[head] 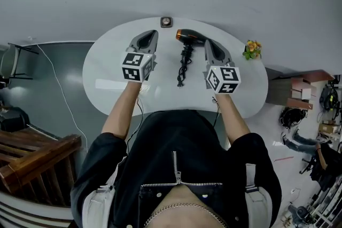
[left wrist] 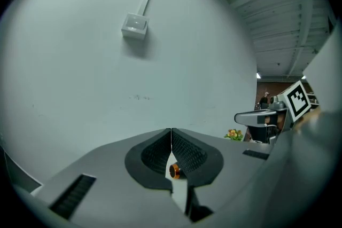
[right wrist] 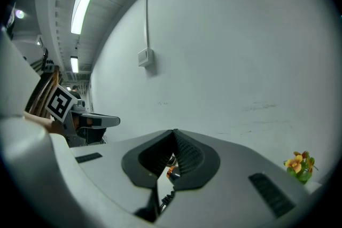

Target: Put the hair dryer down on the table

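The hair dryer [head: 189,36] is lying on the table [head: 107,69] between both grippers, nearer the right one; left gripper [head: 152,36] and right gripper [head: 208,44] are both hovering clenched, gripping nothing.

Black-and-orange hair dryer [head: 189,38], flat on white table [head: 107,69] — cord trailing nearward
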A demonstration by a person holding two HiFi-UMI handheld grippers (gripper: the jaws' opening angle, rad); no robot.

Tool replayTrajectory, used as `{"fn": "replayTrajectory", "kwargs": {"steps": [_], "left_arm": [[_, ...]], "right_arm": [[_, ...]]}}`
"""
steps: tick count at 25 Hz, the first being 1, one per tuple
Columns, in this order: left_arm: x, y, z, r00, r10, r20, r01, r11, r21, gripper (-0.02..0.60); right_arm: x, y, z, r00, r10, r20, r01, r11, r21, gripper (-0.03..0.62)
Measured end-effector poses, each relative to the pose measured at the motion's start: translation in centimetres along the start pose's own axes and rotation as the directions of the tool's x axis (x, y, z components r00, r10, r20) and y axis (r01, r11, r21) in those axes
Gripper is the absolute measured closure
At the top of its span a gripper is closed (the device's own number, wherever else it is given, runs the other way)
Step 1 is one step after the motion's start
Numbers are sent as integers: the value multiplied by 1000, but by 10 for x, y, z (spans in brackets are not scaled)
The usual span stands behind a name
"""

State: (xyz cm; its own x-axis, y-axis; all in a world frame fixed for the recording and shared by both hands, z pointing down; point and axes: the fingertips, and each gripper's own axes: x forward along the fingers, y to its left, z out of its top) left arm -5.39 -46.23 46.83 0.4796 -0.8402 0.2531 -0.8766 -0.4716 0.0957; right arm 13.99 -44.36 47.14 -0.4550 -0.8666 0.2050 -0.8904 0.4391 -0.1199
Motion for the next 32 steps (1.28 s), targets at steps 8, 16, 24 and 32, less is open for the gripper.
{"fn": "replayTrajectory", "kwargs": {"steps": [8,16,24,32], "left_arm": [[-26,16,36,995,43,86,-45,999,23,560],[-25,18,33,995,52,84,-54,998,33,560],[-21,15,24,997,44,65,-45,999,17,560],[-19,17,16,998,45,49,-45,999,-3,560]], "right_arm": [[9,-2,28,998,6,67,-5,1000,-28,589],[12,-5,32,997,9,79,-6,999,-38,589],[12,-12,30,997,2,78,2,999,-41,589],[13,-10,23,998,4,65,-2,999,-34,589]]}}
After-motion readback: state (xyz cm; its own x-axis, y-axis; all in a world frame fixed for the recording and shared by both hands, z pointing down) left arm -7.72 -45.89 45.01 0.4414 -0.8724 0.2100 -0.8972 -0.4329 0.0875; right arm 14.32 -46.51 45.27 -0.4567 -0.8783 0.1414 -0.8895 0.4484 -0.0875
